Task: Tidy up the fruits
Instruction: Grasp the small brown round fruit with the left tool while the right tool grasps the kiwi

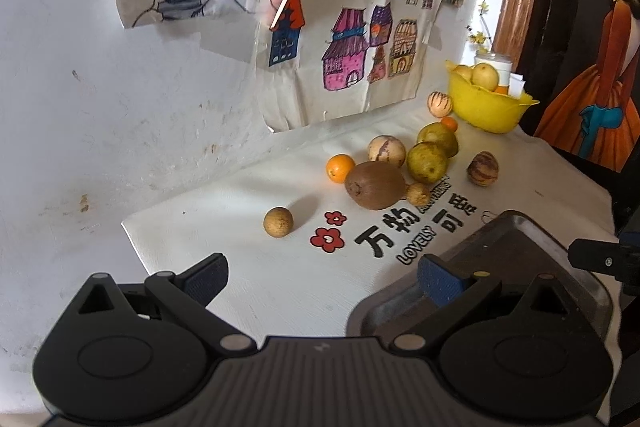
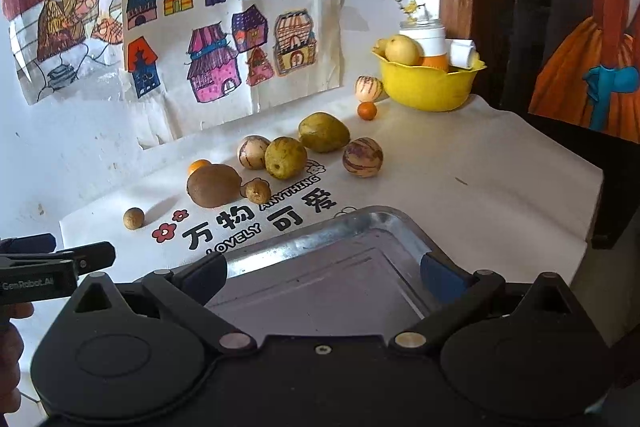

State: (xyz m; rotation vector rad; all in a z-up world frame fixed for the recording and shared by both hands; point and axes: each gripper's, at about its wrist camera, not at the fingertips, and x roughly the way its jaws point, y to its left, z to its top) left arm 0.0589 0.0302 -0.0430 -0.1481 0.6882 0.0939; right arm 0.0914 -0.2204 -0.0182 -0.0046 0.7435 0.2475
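Ahead of both grippers, loose fruit is seen scattered across the middle of the white printed cloth on the tabletop (image 2: 480, 167), towards the wall edge. Nearest the left gripper (image 1: 322, 277) lies a small round tan longan-like fruit (image 1: 278, 222), straight ahead and slightly left of its spread, empty jaws. Just beyond it lies a brown oval kiwi (image 1: 375, 185), its long axis running roughly parallel to the wall. The right gripper (image 2: 324, 273), likewise spread and empty, is held over the shallow rectangular metal tray (image 2: 320, 227) at the near edge, so the left is judged the nearer to that small fruit. A yellow plastic bowl (image 2: 426, 87) already holding fruit stands at the far right corner, well apart from both. Both grippers are held low and level, pointed towards the wall
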